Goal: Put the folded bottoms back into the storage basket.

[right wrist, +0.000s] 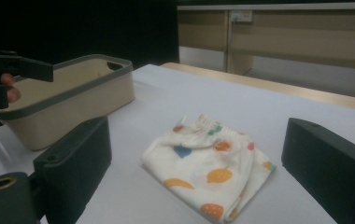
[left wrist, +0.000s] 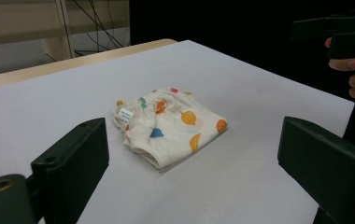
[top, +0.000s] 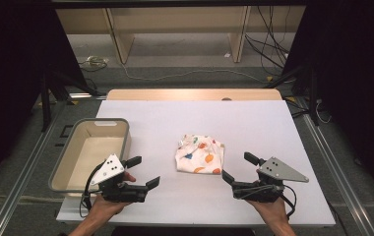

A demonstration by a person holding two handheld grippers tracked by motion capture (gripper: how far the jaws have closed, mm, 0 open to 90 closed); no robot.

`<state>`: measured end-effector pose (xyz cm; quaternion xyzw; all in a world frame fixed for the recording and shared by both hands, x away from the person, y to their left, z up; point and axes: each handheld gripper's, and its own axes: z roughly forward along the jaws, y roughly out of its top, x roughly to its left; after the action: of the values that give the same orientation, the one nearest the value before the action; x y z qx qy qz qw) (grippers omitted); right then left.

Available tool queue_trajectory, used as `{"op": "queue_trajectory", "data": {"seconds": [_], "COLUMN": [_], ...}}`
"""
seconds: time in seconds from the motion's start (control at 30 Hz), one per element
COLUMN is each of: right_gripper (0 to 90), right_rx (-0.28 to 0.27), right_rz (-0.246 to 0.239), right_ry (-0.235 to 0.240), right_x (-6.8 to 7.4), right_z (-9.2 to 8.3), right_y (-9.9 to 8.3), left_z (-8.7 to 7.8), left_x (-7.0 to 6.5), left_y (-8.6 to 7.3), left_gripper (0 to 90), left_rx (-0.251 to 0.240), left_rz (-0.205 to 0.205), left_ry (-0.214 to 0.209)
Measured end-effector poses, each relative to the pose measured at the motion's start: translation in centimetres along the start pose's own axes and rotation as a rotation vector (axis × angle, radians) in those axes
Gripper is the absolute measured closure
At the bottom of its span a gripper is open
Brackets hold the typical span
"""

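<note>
While both grippers hover with jaws spread wide and empty, the folded cream cloth garment printed with orange and blue shapes (top: pixel 200 154) lies flat on the white table (top: pixel 254 123), ahead of and between the left gripper (top: pixel 143 171) and right gripper (top: pixel 237 167). Judged stage: approach, before any grasp. Next, one gripper must likely descend onto a garment edge; the beige rectangular plastic bin with grey rim (top: pixel 77 129) sits beyond the left gripper.

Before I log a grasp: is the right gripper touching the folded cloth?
Apart. The high view shows bare table between the right gripper and the folded cloth; its jaws stand open.
</note>
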<state>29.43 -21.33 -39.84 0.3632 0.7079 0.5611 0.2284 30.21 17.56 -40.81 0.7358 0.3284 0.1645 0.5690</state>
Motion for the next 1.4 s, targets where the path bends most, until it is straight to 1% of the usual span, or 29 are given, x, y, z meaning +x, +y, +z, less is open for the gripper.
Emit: {"op": "queue_trajectory", "data": {"seconds": [0.37, 0.4, 0.43, 0.57, 0.67, 0.7, 0.77, 0.8, 0.83, 0.87, 0.9, 0.93, 0.97, 1.07, 1.13, 1.2, 1.27, 1.33, 1.37, 1.4], "right_gripper": [9.0, 9.0, 9.3, 9.7, 9.7, 9.7, 9.7, 9.8, 10.1, 10.3, 10.4, 10.4, 10.7, 10.7, 10.7, 10.7, 10.7, 10.7, 10.7, 10.7], "right_rx": [0.005, 0.005, 0.009, 0.003, 0.006, 0.006, 0.017, 0.033, 0.041, 0.045, 0.05, 0.05, 0.055, 0.067, 0.069, 0.074, 0.081, 0.084, 0.085, 0.083], "right_rz": [-0.006, -0.006, -0.008, -0.011, -0.014, -0.017, -0.015, -0.023, -0.037, -0.049, -0.057, -0.057, -0.07, -0.077, -0.078, -0.08, -0.085, -0.08, -0.072, -0.071], "right_ry": [-0.002, -0.004, -0.007, -0.016, -0.027, -0.03, -0.031, -0.027, -0.034, -0.038, -0.045, -0.045, -0.052, -0.055, -0.057, -0.065, -0.081, -0.084, -0.086, -0.086], "right_x": [0.0, 0.0, 0.0, -0.2, -0.4, -0.5, -0.7, -0.9, -1.0, -1.0, -1.0, -1.0, -1.0, -1.1, -1.1, -1.2, -1.5, -1.8, -1.9, -2.1], "right_z": [0.2, 0.2, 0.2, 0.2, 0.3, 0.4, 0.5, 0.8, 0.9, 1.0, 1.1, 1.1, 1.3, 1.4, 1.5, 1.8, 2.0, 2.1, 2.2, 2.3], "right_y": [0.1, 0.1, 0.1, 0.2, 0.3, 0.3, 0.3, 0.3, 0.3, 0.3, 0.3, 0.3, 0.3, 0.2, 0.2, 0.3, 0.4, 0.4, 0.4, 0.4], "left_z": [0.2, 0.2, 0.3, 0.4, 0.7, 0.9, 1.1, 1.2, 1.4, 1.5, 1.9, 1.9, 2.0, 2.4, 2.6, 3.0, 3.1, 3.4, 3.5, 3.8], "left_x": [0.1, 0.1, 0.2, 0.3, 0.3, 0.3, 0.1, 0.0, -0.1, -0.1, -0.3, -0.3, -0.3, -0.4, -0.4, -0.4, -0.4, -0.4, -0.3, -0.2], "left_y": [0.0, 0.0, 0.0, 0.0, 0.0, 0.0, 0.0, 0.0, -0.1, -0.1, -0.2, -0.2, -0.3, -0.4, -0.4, -0.4, -0.5, -0.5, -0.6, -0.7], "left_gripper": [8.7, 8.7, 8.7, 8.8, 8.8, 8.8, 8.8, 8.9, 8.9, 8.9, 8.9, 8.9, 8.9, 8.9, 9.1, 10.0, 10.1, 10.5, 10.8, 11.0], "left_rx": [0.002, 0.002, 0.004, 0.009, 0.018, 0.02, 0.024, 0.026, 0.029, 0.039, 0.064, 0.064, 0.076, 0.09, 0.093, 0.101, 0.106, 0.124, 0.134, 0.159], "left_rz": [-0.007, -0.01, -0.002, 0.0, -0.012, -0.01, -0.007, -0.007, -0.011, -0.006, -0.003, -0.003, 0.001, -0.004, -0.007, -0.018, -0.019, -0.017, -0.022, -0.04], "left_ry": [0.006, 0.008, 0.012, 0.018, 0.02, 0.019, 0.017, 0.017, 0.014, 0.013, 0.012, 0.012, 0.012, 0.016, 0.016, 0.011, 0.012, 0.014, 0.013, 0.004]}}
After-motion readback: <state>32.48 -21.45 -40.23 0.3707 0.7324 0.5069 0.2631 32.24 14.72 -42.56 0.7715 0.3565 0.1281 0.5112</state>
